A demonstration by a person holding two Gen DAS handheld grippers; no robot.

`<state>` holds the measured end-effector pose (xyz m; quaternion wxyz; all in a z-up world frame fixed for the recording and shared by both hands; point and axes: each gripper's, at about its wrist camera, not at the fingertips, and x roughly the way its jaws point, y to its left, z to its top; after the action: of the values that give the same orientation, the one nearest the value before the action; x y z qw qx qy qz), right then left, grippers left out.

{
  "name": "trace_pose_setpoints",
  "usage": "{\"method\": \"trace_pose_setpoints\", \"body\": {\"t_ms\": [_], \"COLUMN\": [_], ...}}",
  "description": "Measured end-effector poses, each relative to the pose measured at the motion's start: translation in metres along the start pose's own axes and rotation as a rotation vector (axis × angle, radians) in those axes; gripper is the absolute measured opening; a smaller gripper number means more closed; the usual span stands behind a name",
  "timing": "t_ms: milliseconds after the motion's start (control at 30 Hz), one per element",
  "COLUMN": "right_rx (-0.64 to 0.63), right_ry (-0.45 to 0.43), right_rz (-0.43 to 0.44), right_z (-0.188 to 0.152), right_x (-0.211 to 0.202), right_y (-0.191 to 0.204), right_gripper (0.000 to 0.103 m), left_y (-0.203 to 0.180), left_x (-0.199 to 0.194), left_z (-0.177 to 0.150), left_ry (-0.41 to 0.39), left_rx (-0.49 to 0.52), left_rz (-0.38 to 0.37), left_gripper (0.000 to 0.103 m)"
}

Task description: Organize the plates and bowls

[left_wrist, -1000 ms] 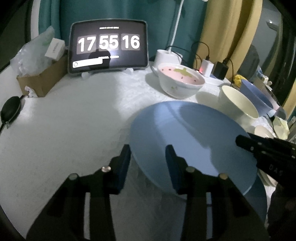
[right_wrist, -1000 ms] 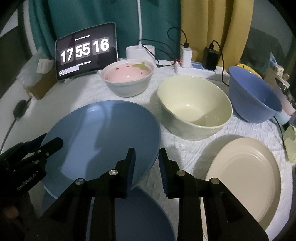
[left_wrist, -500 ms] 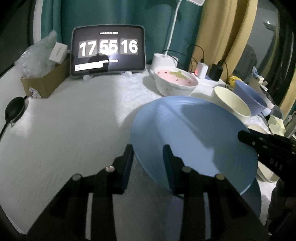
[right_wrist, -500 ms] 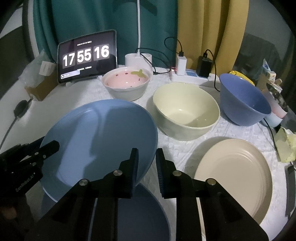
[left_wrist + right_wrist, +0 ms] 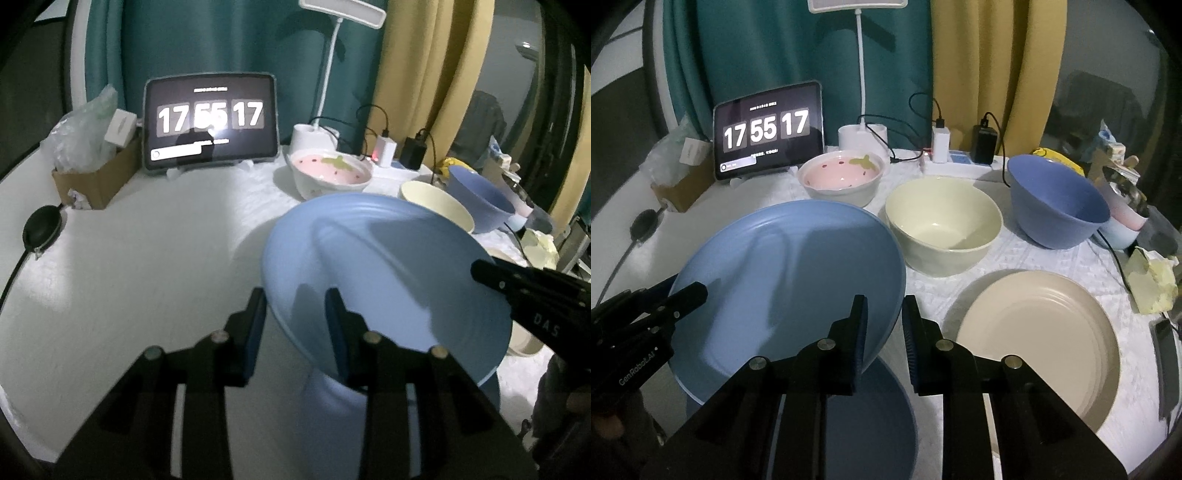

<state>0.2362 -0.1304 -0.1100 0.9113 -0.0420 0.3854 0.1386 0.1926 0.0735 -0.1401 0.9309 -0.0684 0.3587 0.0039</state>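
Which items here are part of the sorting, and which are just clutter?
Job: blue plate held by both grippers, beige plate, strawberry bowl, cream bowl, blue bowl.
Clutter: tablet clock, lamp, chargers, cardboard box.

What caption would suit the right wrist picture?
Two grippers' fingers lift a round light-blue plate above a darker blue plate, beside a beige plate.

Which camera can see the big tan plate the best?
The right wrist view. There the tan plate lies whole and clear on the table, right of the right gripper. In the left wrist view the lifted blue plate hides nearly all of it; only slivers show.
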Motion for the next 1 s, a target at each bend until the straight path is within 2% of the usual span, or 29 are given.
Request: {"method": "trace_pose_setpoints", "body": {"t_ms": [433, 1000], "right_rx": [0.034, 0.105], "right_ry": [-0.024, -0.049], "right_rz": [-0.011, -0.021], "right_z": [-0.012, -0.03], "right_x": [-0.024, -0.045], "right_y": [-0.021, -0.06], "right_gripper": [0.021, 0.021], "left_y": [-0.027, -0.074], "left_x": [-0.02, -0.024], "left_z": [-0.005, -0.009], "left_ry": [-0.023, -0.014], "left_rx": [0.04, 0.109], "left_rz": [-0.015, -0.03], "left_gripper": [0.034, 0.034]}}
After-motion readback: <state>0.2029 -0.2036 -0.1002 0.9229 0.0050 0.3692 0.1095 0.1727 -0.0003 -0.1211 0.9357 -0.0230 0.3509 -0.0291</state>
